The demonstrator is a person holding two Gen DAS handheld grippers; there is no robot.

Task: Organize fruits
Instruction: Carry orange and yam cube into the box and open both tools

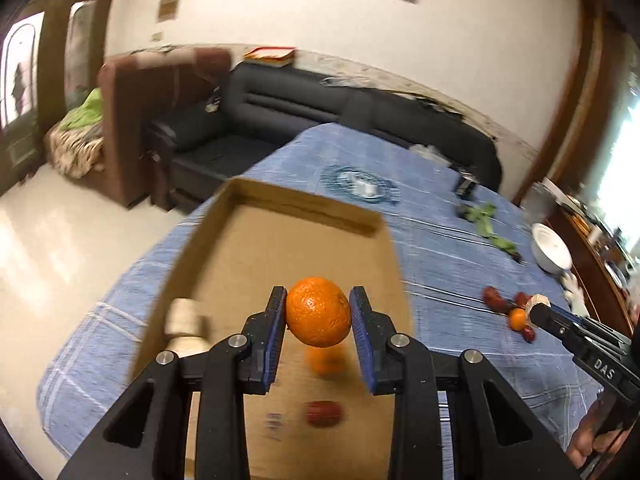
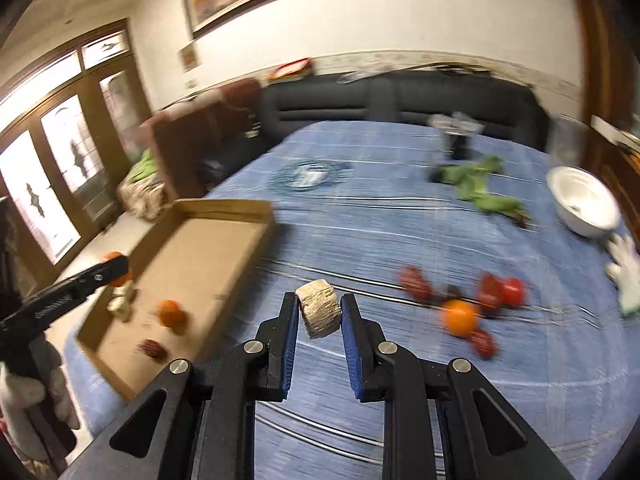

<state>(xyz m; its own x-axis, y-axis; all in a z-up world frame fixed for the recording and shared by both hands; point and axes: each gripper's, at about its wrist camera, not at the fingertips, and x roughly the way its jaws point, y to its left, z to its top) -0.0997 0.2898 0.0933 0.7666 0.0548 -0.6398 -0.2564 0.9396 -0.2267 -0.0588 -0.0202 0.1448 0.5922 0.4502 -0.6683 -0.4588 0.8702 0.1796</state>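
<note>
Blue cloth (image 1: 440, 216), round dimpled orange (image 1: 318, 312)

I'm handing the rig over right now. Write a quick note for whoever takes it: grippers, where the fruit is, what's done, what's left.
Left gripper: shut on an orange, held above the cardboard tray.
Right gripper: shut on a pale ridged chunk, above the blue tablecloth beside the tray.
Done: in the tray, one orange fruit, one dark red fruit, one pale piece.
Left: place both held items; then the loose pile on the cloth, one orange and several red fruits.
</note>
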